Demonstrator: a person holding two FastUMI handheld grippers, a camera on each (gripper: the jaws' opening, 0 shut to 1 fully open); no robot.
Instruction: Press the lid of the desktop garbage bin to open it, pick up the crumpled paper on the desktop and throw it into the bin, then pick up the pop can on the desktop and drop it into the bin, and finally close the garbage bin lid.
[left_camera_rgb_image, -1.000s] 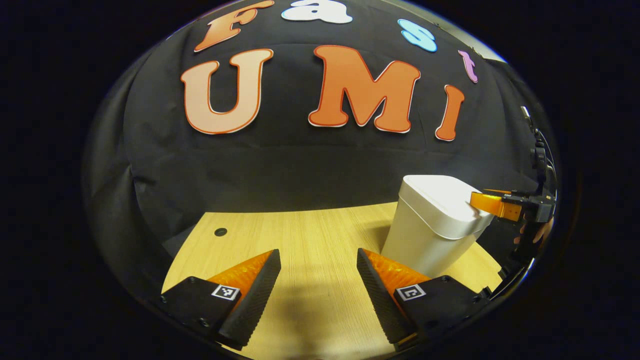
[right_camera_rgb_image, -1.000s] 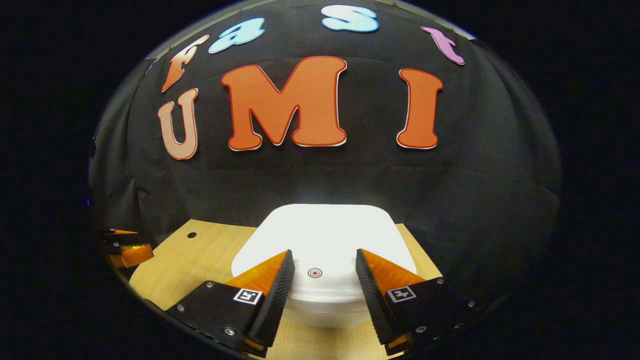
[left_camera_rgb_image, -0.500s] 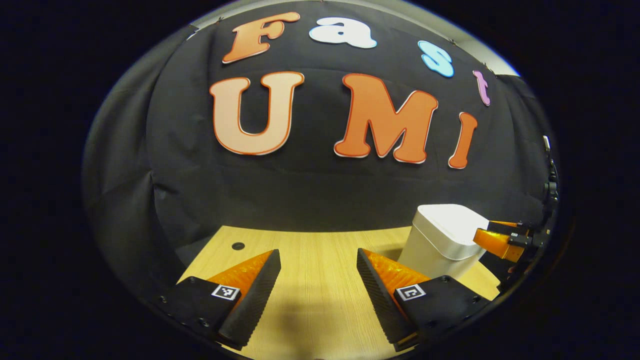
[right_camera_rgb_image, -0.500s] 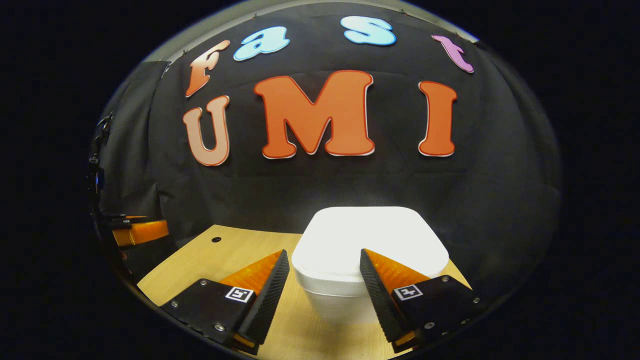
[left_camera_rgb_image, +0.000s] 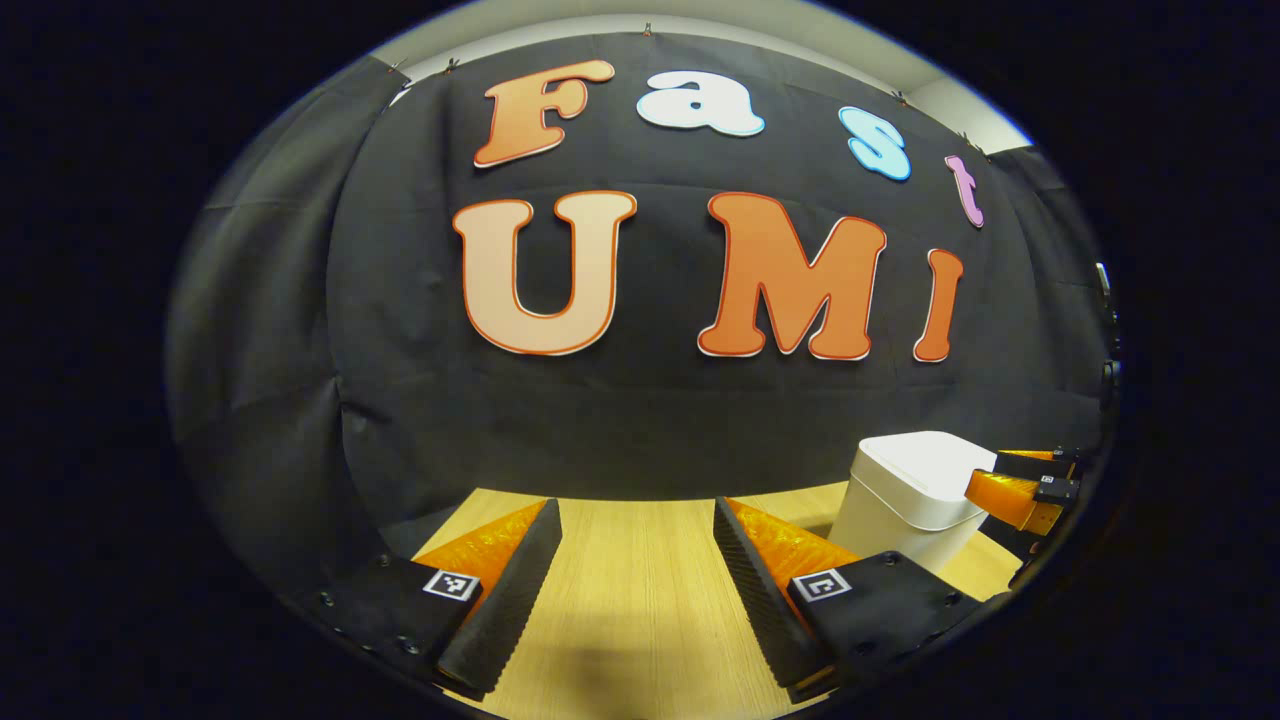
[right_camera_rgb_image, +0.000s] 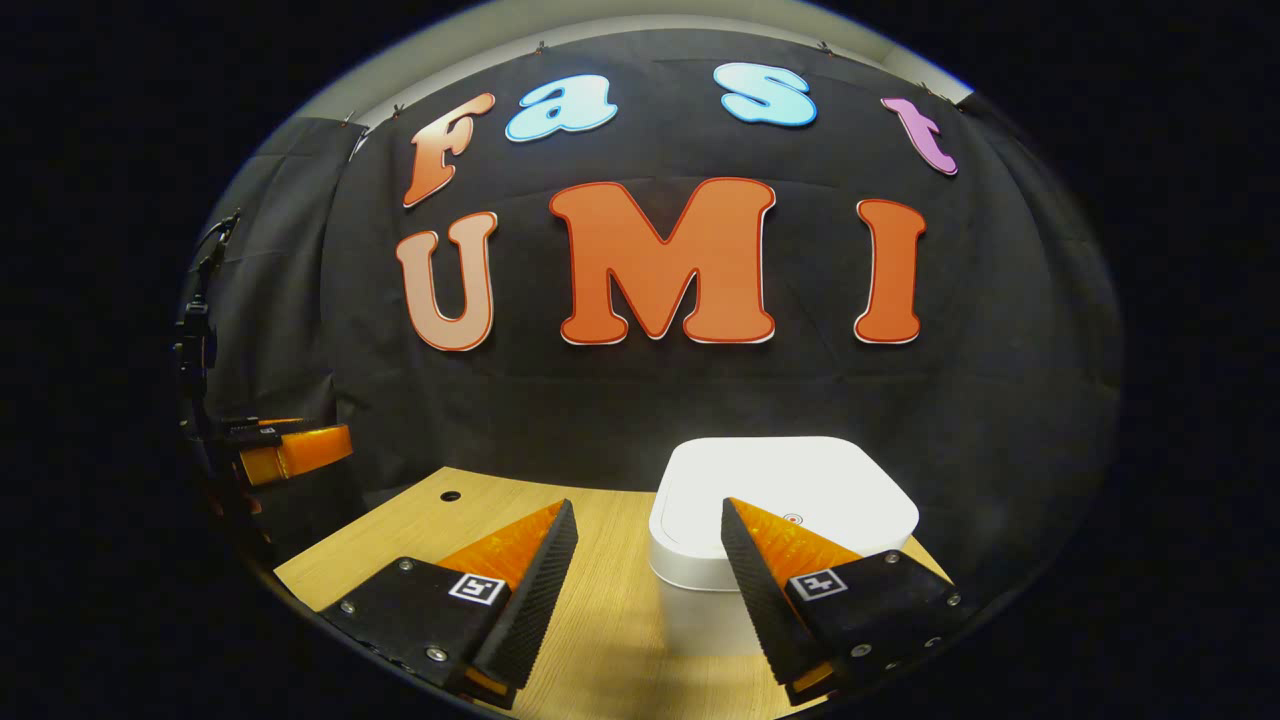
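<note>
On the wooden desktop (right_camera_rgb_image: 610, 620) stands the white garbage bin (right_camera_rgb_image: 700, 600), lid (right_camera_rgb_image: 790, 485) down flat, small round mark near the lid's front edge. Right gripper (right_camera_rgb_image: 648, 545) hangs just in front of the bin, spread wide with nothing between its fingers; its right finger overlaps the lid's front in the right gripper view, contact unclear. Left gripper (left_camera_rgb_image: 636, 545) held over bare desktop, likewise spread and empty, well apart from the bin, which sits far right in the left gripper view (left_camera_rgb_image: 905, 520). Right gripper also shows there at the bin's right side (left_camera_rgb_image: 1020, 487). Left gripper seen at far left of the right gripper view (right_camera_rgb_image: 290, 445). Small dark hole (right_camera_rgb_image: 450, 496) in the desktop near the back left.
</note>
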